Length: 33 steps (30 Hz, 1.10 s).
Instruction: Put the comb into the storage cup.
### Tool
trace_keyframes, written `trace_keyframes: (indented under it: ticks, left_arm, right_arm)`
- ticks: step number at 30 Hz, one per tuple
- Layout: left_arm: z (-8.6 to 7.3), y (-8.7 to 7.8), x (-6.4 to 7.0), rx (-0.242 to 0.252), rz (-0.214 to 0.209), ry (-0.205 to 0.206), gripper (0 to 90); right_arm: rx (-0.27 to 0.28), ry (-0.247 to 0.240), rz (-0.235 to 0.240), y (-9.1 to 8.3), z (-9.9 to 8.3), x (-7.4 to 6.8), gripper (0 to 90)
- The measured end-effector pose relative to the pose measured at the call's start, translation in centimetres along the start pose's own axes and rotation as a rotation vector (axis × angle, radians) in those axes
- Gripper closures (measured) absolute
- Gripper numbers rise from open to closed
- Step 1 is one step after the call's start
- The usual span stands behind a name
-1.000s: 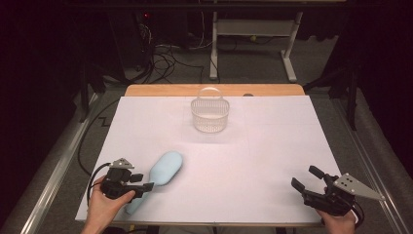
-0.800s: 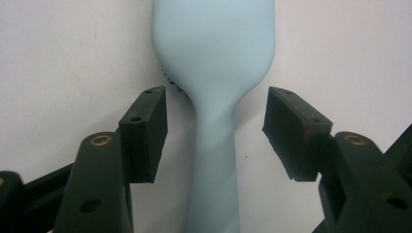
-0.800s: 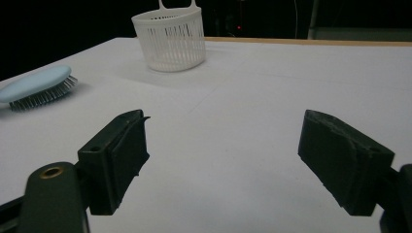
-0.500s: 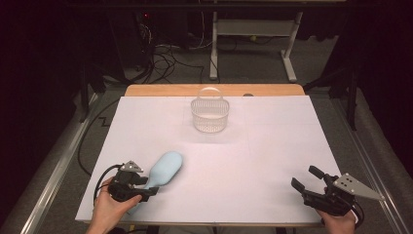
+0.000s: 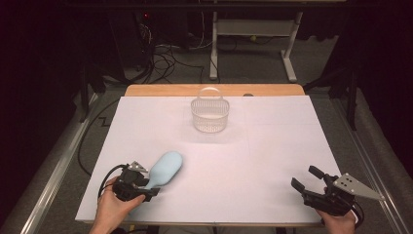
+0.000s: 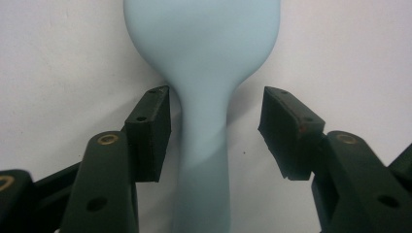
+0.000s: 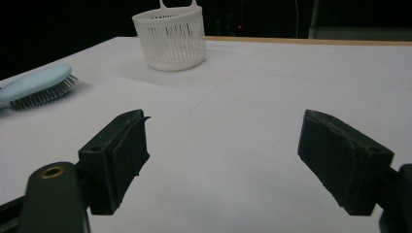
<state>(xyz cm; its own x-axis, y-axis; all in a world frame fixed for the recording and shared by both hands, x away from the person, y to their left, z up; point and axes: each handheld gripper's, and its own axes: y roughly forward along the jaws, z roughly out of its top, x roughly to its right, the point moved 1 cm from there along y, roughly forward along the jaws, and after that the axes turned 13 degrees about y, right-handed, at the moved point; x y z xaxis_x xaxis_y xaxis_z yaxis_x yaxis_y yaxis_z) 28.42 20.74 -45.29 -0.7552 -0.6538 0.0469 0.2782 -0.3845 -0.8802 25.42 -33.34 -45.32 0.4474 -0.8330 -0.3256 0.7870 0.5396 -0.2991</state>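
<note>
On the white table point(image 5: 272, 161), high view: light-blue hairbrush point(image 5: 164, 168) near-left, bristles down, white basket point(image 5: 210, 115) far centre, well apart. Left gripper point(image 5: 146, 187) at the brush handle; right gripper point(image 5: 307, 181) near-right corner.
Left gripper view: jaws apart, straddling the handle, gaps both sides.
Right gripper view: jaws wide, nothing between.

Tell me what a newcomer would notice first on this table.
The light blue hairbrush at the near left, bristles down, its handle between the open left gripper. Next, the white slatted basket standing alone at the far middle. The right gripper rests open at the near right corner.
</note>
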Motion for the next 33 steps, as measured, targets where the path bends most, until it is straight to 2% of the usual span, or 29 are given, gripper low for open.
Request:
trace_keyframes:
  ticks: [11,17,33]
  left_arm:
    - [0.2,0.7,-0.2,-0.035,0.022,-0.023,50.2]
    - [0.3,0.9,-0.2,-0.038,0.037,-0.027,52.3]
    - [0.9,1.2,0.2,-0.072,0.074,0.002,57.5]
  right_arm:
    - [0.000,0.000,0.000,0.0,0.0,0.0,19.0]
    - [-0.002,0.001,0.000,0.0,0.0,0.0,19.1]
    - [-0.010,-0.001,-0.004,0.1,0.0,0.0,19.3]
